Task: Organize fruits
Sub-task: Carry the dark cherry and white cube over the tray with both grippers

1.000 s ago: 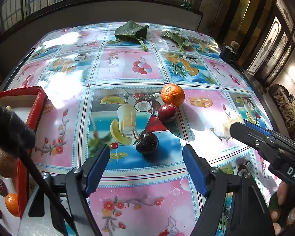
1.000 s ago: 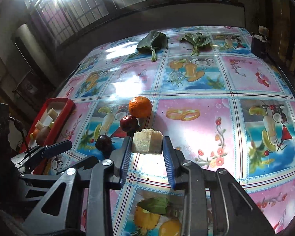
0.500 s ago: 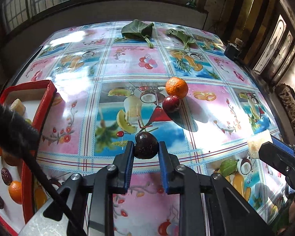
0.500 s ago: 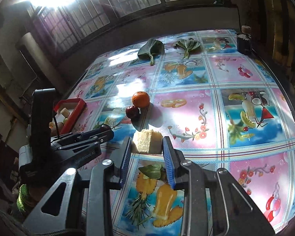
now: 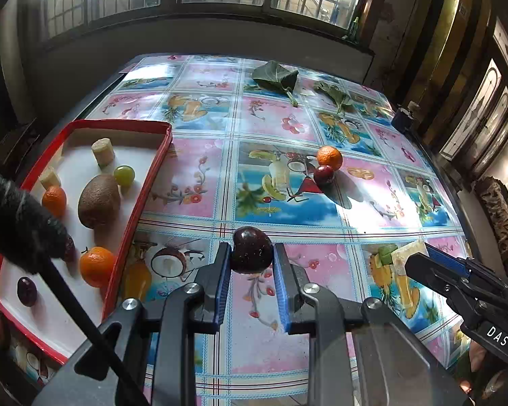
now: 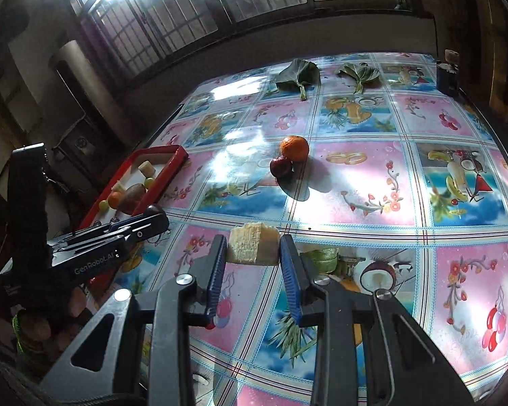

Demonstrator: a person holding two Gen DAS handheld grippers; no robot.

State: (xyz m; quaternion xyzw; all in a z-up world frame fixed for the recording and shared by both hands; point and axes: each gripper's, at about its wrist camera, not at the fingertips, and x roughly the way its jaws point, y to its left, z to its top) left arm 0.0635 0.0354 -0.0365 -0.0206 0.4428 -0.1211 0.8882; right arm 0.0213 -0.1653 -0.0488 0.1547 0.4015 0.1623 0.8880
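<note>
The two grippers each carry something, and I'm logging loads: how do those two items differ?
The left gripper holds a round, glossy, dark red plum; the right gripper holds a pale yellow, blocky, fibrous cut chunk. The plum is a whole fruit; the chunk has flat cut faces. Both are clamped between blue pads, off the table and outside the red tray.

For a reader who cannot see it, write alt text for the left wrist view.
The left gripper pinches a dark plum above a fruit-print tablecloth. A red tray at left holds a kiwi, oranges and a grape; the right gripper carries a pale chunk.
</note>
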